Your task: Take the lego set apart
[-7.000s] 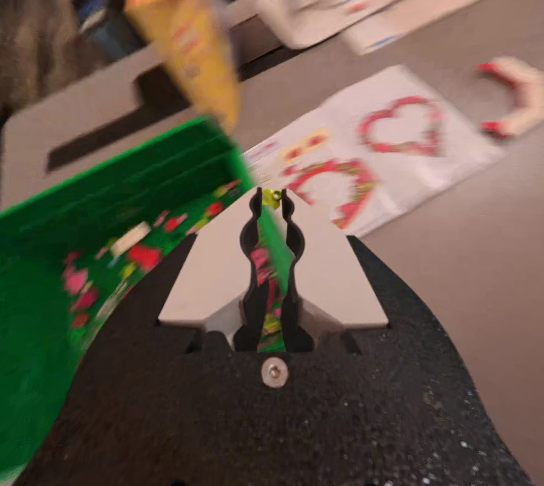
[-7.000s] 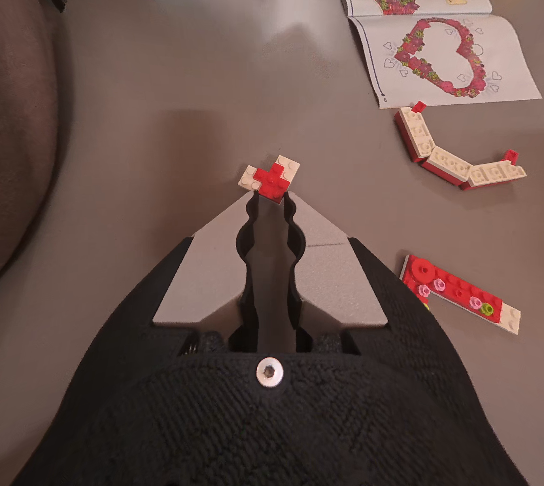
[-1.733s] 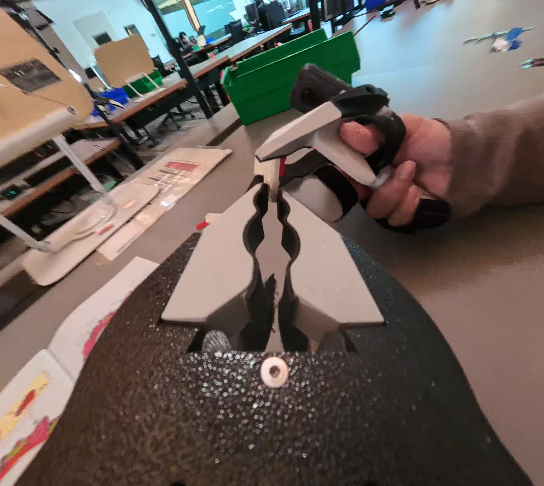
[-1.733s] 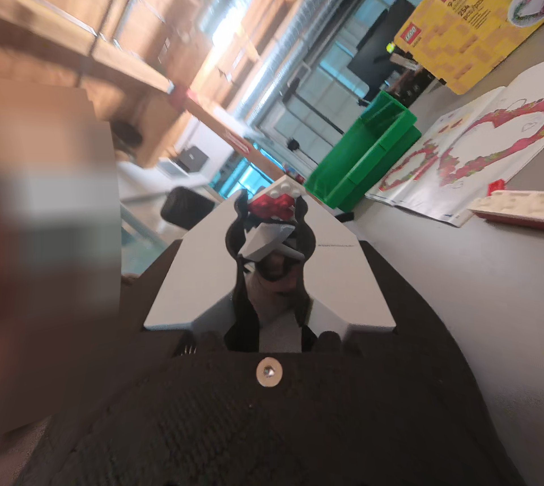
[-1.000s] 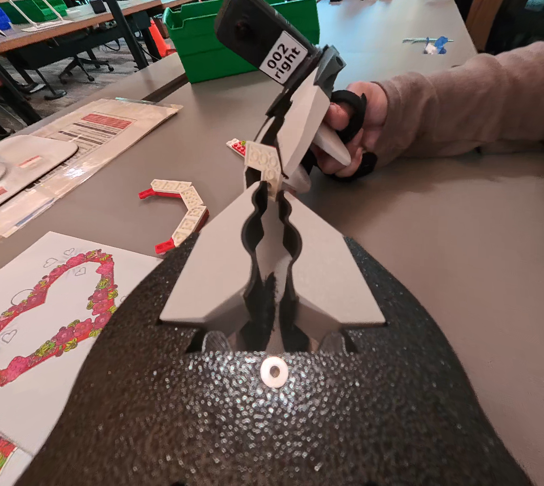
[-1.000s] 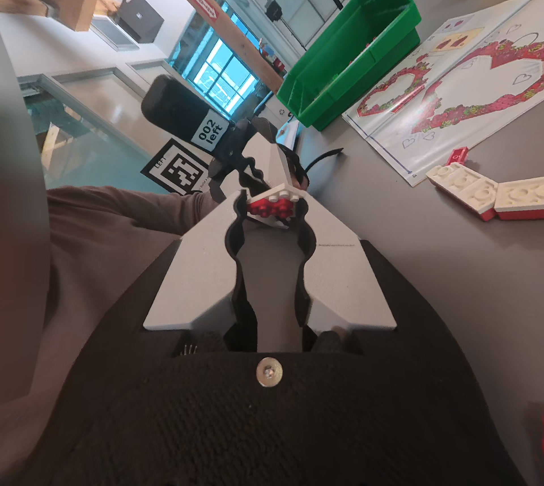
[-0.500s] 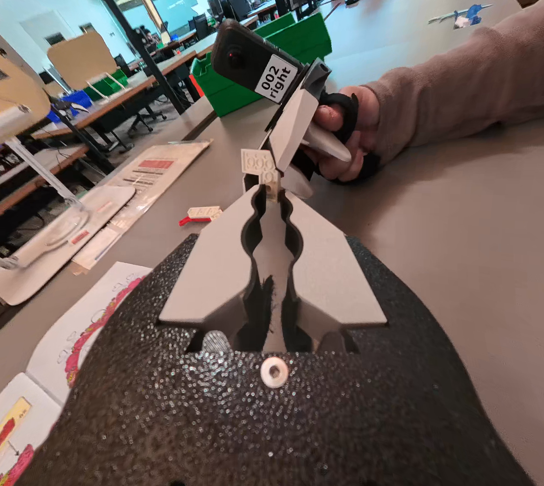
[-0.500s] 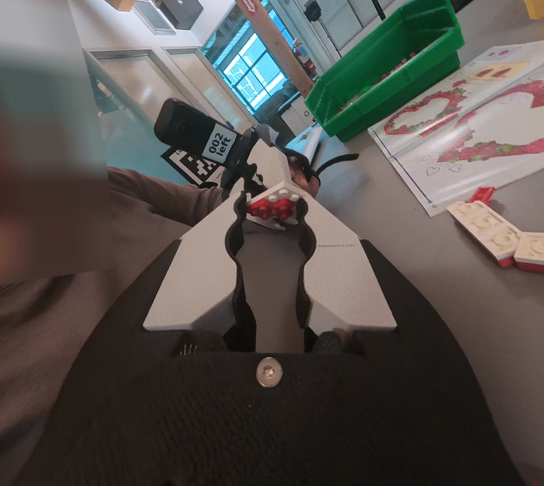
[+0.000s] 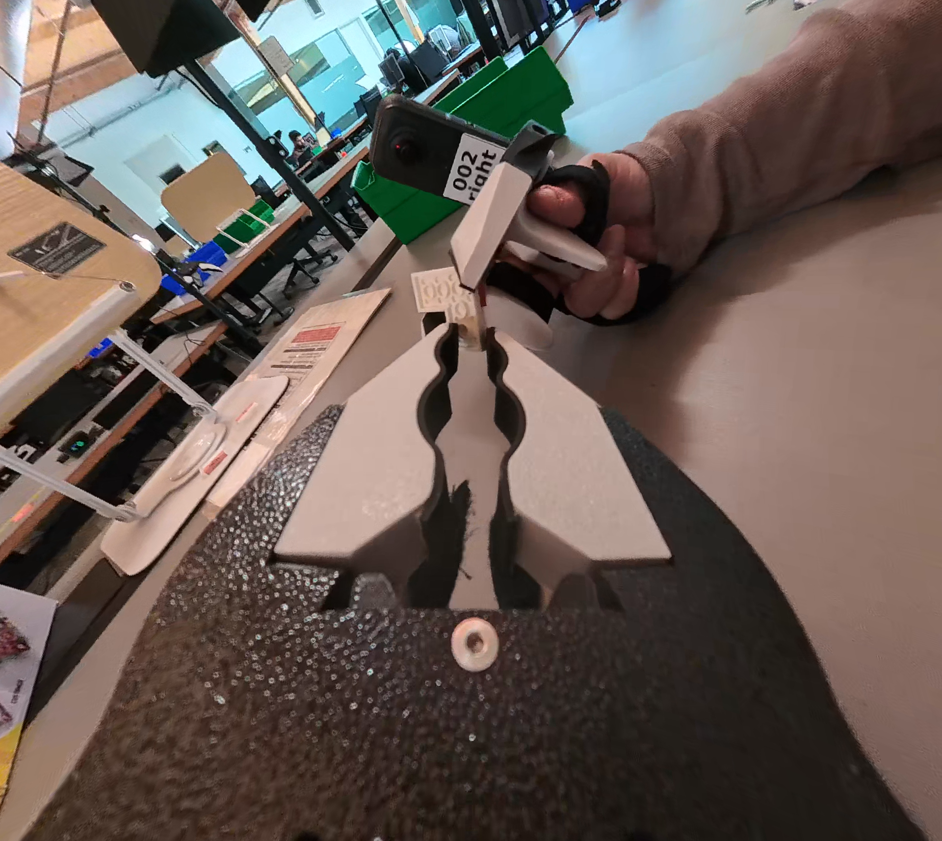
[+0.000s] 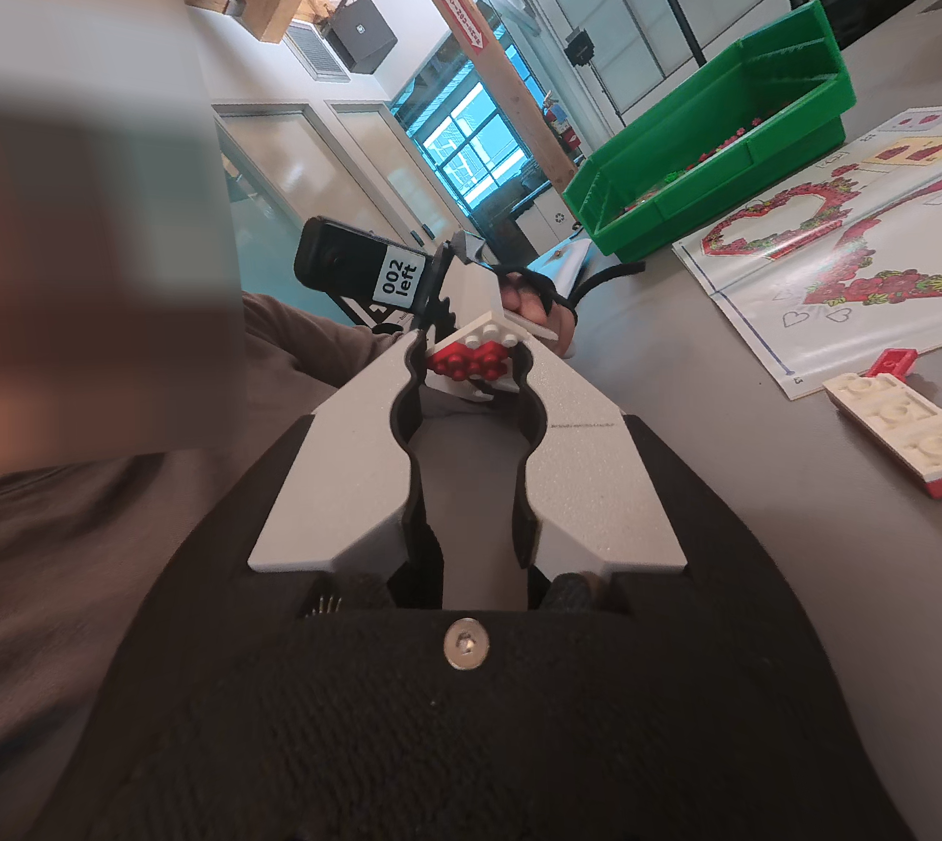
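Up front in the left wrist view, the left gripper (image 9: 469, 341) is pinching the white lego piece (image 9: 442, 295) at its tips, above the grey table (image 9: 764, 408), the right gripper (image 9: 474, 278) gripping it from one o'clock.

Meanwhile, in the right wrist view, the right gripper (image 10: 471, 360) is clamping the red-and-white lego piece (image 10: 471, 357); more white plates (image 10: 887, 419) are lying at three o'clock, near a green bin (image 10: 713, 189).

Red-and-white lego piece (image 10: 471, 355) held aloft; apparently 1 more lego strip (image 10: 889, 424) on table.
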A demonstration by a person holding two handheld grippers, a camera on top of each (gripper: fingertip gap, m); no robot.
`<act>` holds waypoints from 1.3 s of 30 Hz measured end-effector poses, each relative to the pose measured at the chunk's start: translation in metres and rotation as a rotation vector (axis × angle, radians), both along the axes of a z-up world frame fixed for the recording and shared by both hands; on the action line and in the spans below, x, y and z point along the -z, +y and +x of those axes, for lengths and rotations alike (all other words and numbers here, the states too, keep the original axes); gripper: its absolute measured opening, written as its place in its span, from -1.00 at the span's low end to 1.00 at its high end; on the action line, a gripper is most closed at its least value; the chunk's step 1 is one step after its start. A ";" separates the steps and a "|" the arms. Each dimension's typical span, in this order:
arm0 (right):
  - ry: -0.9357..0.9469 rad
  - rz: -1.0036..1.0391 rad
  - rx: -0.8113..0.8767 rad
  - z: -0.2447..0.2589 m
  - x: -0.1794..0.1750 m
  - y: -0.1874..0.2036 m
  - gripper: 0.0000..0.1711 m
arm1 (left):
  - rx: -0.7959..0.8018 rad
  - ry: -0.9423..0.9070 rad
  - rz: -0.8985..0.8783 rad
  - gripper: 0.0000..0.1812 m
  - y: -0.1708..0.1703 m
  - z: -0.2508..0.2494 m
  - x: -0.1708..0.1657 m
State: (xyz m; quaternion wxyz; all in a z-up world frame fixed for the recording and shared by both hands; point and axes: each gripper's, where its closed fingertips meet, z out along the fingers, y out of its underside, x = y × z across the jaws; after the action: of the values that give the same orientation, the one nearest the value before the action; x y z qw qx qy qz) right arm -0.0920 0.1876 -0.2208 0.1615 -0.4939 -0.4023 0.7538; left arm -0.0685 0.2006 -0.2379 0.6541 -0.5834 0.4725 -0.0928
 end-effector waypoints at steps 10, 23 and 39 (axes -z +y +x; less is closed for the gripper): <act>0.021 -0.025 0.015 0.000 -0.003 0.001 -0.63 | 0.005 -0.058 -0.002 -0.71 0.001 -0.001 -0.007; 0.034 -0.060 0.052 0.002 -0.006 0.009 -0.63 | 0.004 -0.116 0.021 -1.00 -0.001 -0.007 -0.021; 0.066 -0.087 0.062 0.007 -0.010 0.013 -0.63 | -0.418 0.561 0.510 -0.71 0.029 -0.036 -0.011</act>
State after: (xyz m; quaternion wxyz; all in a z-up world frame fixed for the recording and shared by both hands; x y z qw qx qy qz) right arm -0.0852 0.2003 -0.2109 0.1765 -0.4875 -0.3481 0.7810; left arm -0.1048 0.2297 -0.2267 0.6281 -0.4889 0.5116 0.3235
